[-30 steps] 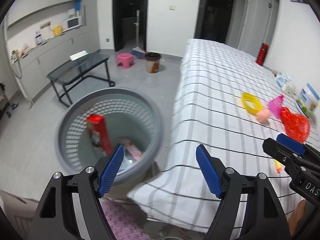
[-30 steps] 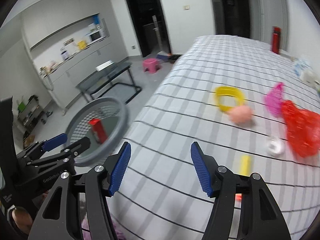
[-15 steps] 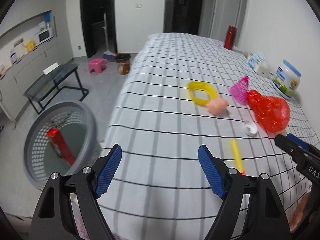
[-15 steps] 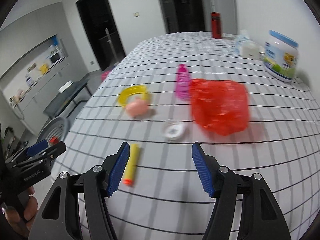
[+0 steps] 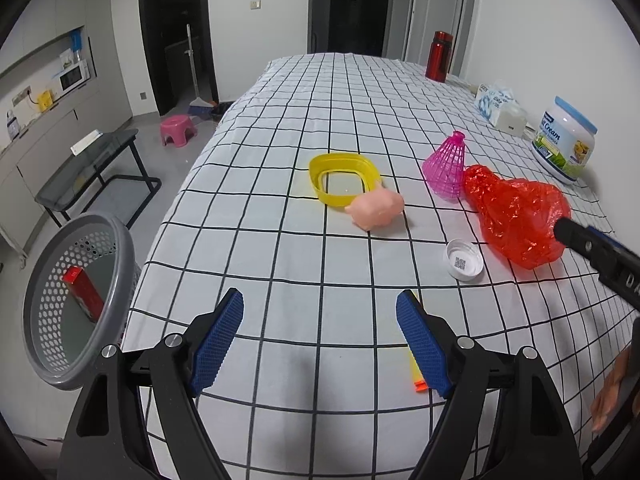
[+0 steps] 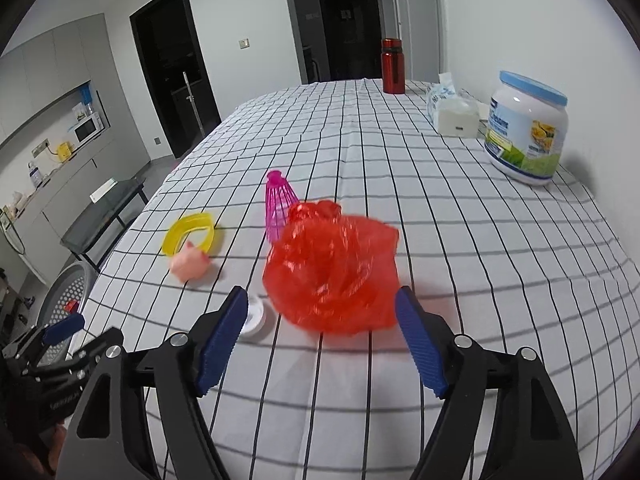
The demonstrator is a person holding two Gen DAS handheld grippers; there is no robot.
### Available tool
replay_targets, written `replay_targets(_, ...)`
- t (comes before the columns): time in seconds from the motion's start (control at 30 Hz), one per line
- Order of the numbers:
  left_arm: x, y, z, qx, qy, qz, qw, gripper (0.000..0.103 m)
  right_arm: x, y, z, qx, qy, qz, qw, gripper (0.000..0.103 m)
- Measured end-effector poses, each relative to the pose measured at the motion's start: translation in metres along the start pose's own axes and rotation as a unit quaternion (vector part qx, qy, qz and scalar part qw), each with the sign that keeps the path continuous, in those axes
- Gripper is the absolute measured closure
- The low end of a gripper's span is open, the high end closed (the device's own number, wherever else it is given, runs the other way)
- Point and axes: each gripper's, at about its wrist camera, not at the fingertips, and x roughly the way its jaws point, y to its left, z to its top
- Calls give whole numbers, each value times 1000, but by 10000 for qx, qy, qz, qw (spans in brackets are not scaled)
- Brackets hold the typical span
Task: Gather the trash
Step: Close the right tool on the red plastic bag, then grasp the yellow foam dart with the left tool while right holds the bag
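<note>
A crumpled red plastic bag (image 6: 334, 270) lies on the checked tablecloth, just ahead of my open, empty right gripper (image 6: 320, 344); it also shows in the left wrist view (image 5: 516, 216). A white cap (image 5: 463, 260) lies beside it, partly behind my right finger (image 6: 254, 316). A yellow-orange stick (image 5: 416, 372) lies by my open, empty left gripper (image 5: 320, 340). A yellow ring (image 5: 344, 178), a pink toy (image 5: 376, 208) and a pink mesh cone (image 5: 446, 166) lie farther out. A grey perforated bin (image 5: 68, 300) stands on the floor at the left, holding a red box (image 5: 82, 292).
A large white jar (image 6: 526, 128), a tissue pack (image 6: 452, 110) and a red flask (image 6: 392, 65) stand along the table's right and far side. A low glass table (image 5: 92, 160) and pink stool (image 5: 178, 128) stand on the floor left.
Both grippers swung right, from the bin toward the table. The right gripper has closed in on the red bag. Both stayed open.
</note>
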Motion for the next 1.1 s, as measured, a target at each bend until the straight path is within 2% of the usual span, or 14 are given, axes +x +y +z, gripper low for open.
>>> replay_targets(0.07,3,-2,1,-13,21,25,10000,26,6,0,6,-42,-8,24,10000,25)
replay_targets(0.3,10,-6,3,-59,82,89,9999,26,25,4,20,-229,57,-42,9997,23)
replay_targets(0.63,17,-6,0,-108,165,111,9997,26,57,0,15,-144,417,-175,9989,24)
replay_targets(0.67,17,-7,-1,-108,175,106,9997,26,58,-2,14,-112,412,-173,9989,26)
replay_targets(0.8,17,-9,-4,-88,194,71,9997,26,62,-6,12,-44,503,-150,9986,58)
replay_targets(0.9,15,-10,-6,-72,185,42,9998,26,62,-8,9,23,539,-63,9985,71)
replay_targets(1.0,14,-13,-10,-46,212,-5,9998,25,55,-11,6,113,450,3,9989,78)
replay_targets(1.1,14,-19,-14,14,268,-61,9996,25,41,-14,4,250,326,87,9991,80)
